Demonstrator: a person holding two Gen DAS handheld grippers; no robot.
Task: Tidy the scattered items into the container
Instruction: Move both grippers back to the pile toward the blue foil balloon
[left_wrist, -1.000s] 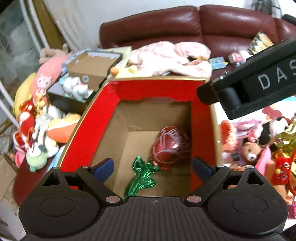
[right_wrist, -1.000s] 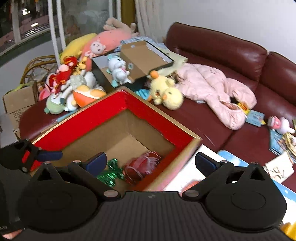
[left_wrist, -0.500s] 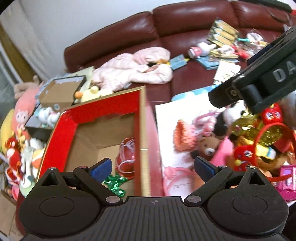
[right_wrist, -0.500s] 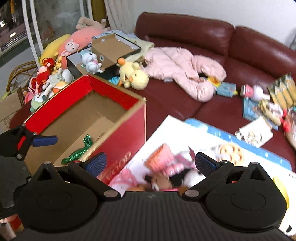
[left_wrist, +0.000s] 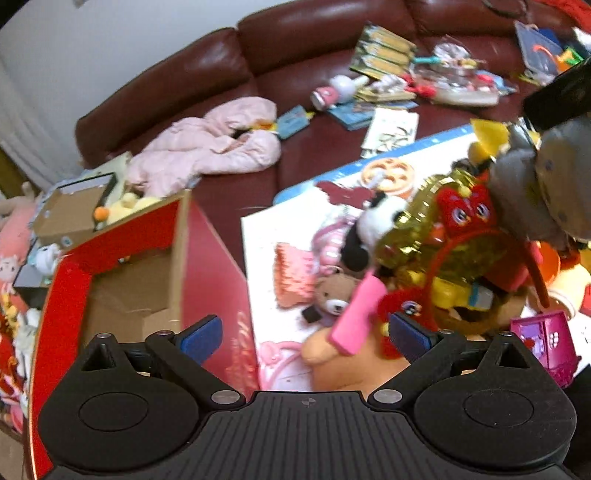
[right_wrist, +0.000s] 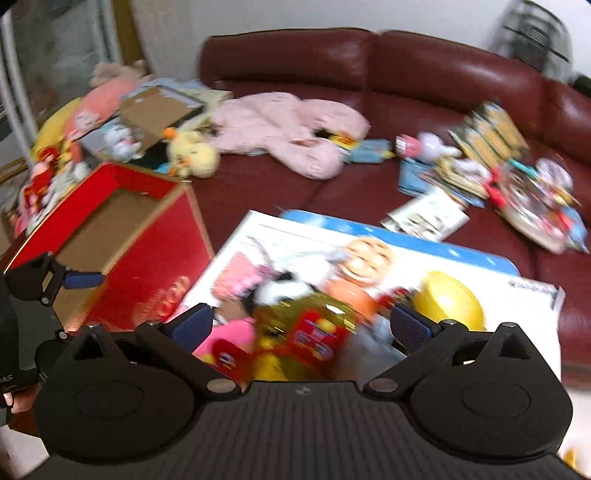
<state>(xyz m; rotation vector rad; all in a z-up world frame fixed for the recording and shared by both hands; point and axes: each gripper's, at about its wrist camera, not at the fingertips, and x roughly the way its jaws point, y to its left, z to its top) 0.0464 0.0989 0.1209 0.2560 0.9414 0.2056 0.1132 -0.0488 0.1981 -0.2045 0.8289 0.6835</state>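
Red box (left_wrist: 214, 280) beside left gripper (left_wrist: 306, 330)

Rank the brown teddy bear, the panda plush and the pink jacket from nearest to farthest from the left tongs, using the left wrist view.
1. Brown teddy bear, just ahead of the left tongs, on the white board.
2. Panda plush, behind the bear, slightly right.
3. Pink jacket, far back on the sofa, to the left.
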